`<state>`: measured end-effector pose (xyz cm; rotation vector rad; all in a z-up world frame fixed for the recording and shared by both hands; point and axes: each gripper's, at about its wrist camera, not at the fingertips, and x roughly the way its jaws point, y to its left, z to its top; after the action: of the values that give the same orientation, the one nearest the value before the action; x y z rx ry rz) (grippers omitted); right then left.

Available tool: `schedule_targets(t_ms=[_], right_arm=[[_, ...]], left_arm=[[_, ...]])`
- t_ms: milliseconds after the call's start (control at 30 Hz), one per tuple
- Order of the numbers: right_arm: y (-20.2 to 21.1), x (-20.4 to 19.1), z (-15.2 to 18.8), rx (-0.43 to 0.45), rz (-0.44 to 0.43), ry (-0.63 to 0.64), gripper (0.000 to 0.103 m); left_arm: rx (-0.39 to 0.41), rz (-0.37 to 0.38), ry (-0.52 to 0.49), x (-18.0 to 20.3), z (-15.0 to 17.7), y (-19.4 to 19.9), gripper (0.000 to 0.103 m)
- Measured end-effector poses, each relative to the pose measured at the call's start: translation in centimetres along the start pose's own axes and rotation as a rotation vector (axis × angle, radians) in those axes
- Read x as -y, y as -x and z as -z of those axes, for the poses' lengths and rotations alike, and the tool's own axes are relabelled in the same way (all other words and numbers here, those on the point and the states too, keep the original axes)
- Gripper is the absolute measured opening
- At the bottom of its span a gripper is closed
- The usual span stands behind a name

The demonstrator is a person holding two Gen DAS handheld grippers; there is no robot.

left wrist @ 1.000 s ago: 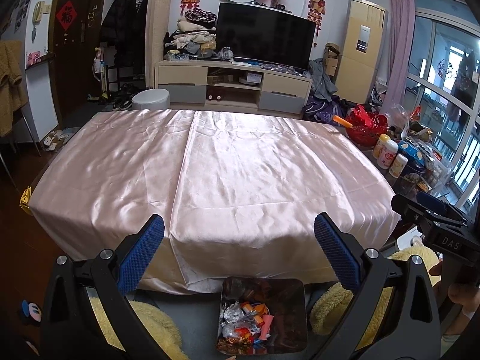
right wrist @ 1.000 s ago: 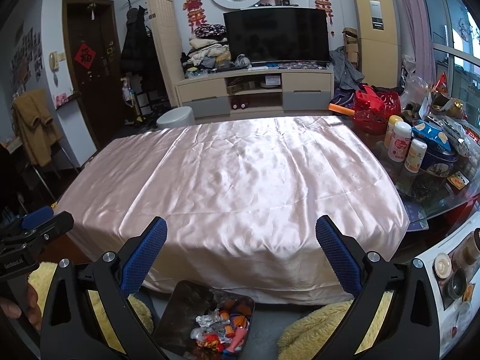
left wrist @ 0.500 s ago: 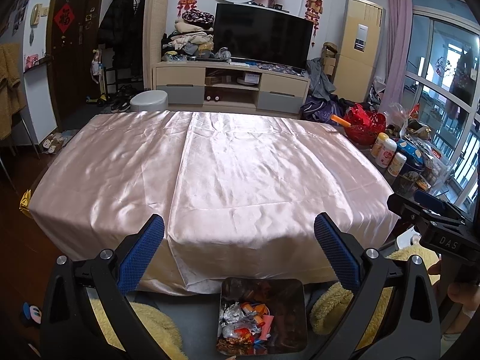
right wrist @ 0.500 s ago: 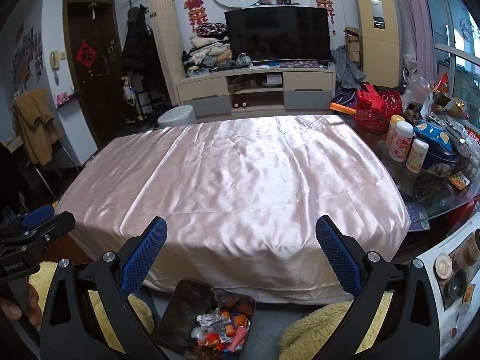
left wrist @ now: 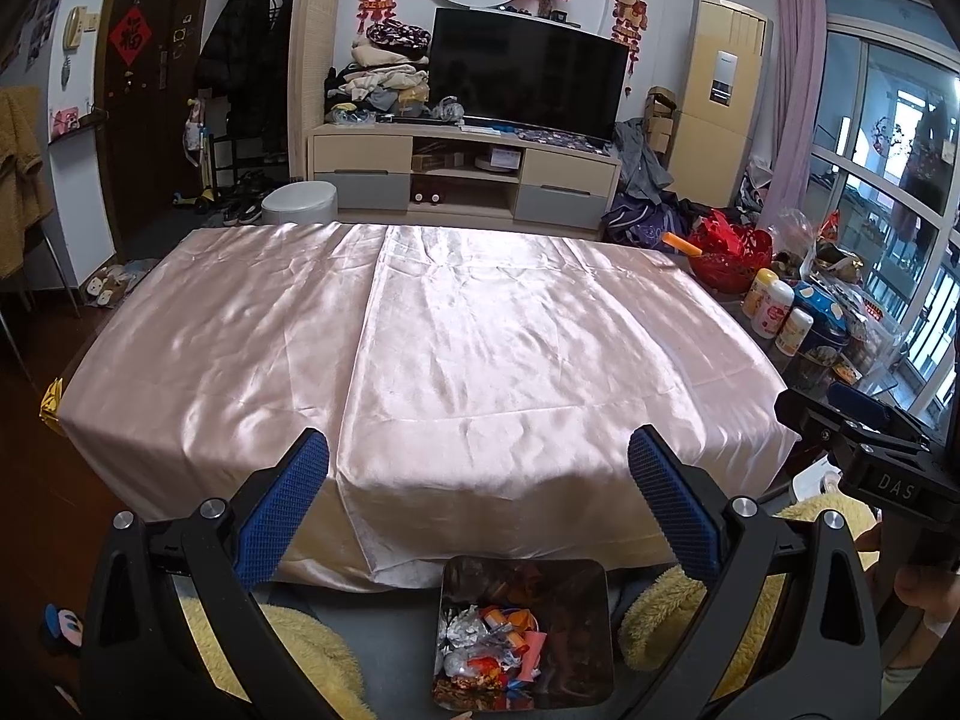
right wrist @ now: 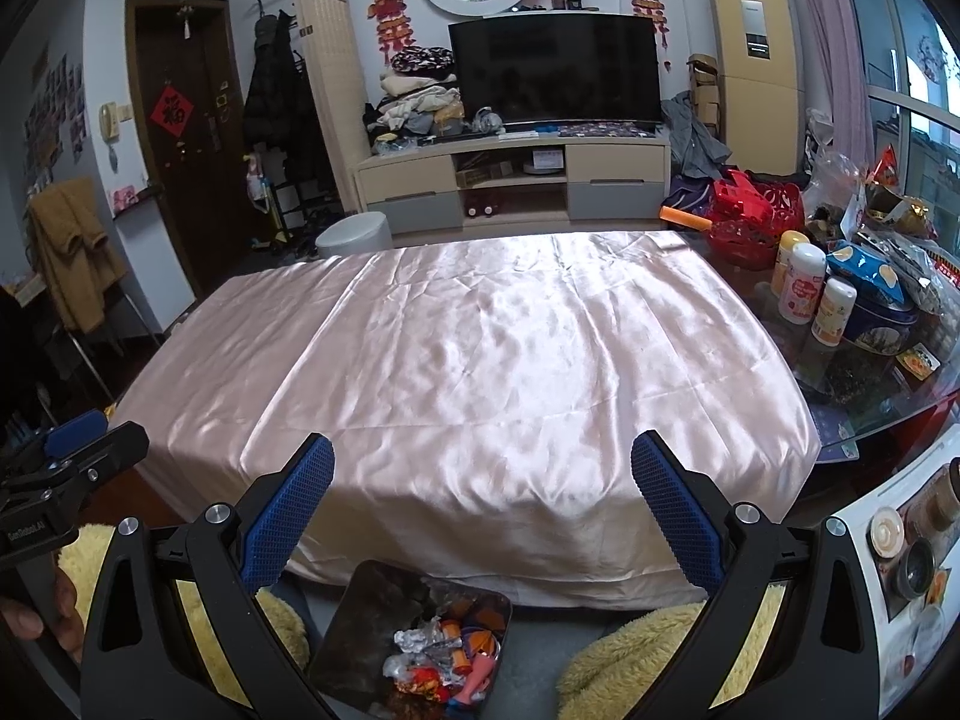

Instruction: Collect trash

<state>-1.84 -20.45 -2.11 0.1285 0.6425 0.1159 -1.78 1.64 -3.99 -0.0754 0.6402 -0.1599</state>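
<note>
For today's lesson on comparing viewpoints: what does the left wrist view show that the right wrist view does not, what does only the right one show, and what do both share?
Only the left wrist view shows the Mickey Mouse slipper on the floor and the right gripper's body at its right edge.

Only the right wrist view shows the printed sheet of cups at lower right and the left gripper's body at its left edge.

Both share the pink satin cloth, bare of trash, the trash bin full of wrappers below, the television, and open jaws.
</note>
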Motion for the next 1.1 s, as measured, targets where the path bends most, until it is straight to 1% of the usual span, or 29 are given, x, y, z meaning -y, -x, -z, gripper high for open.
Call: schedule_targets(t_ms=[1100], right_arm=[[-0.09, 0.53, 0.08, 0.004, 0.009, -0.004, 0.100]], left_arm=[[-0.006, -0.006, 0.006, -0.13, -0.13, -0.19, 0.095]])
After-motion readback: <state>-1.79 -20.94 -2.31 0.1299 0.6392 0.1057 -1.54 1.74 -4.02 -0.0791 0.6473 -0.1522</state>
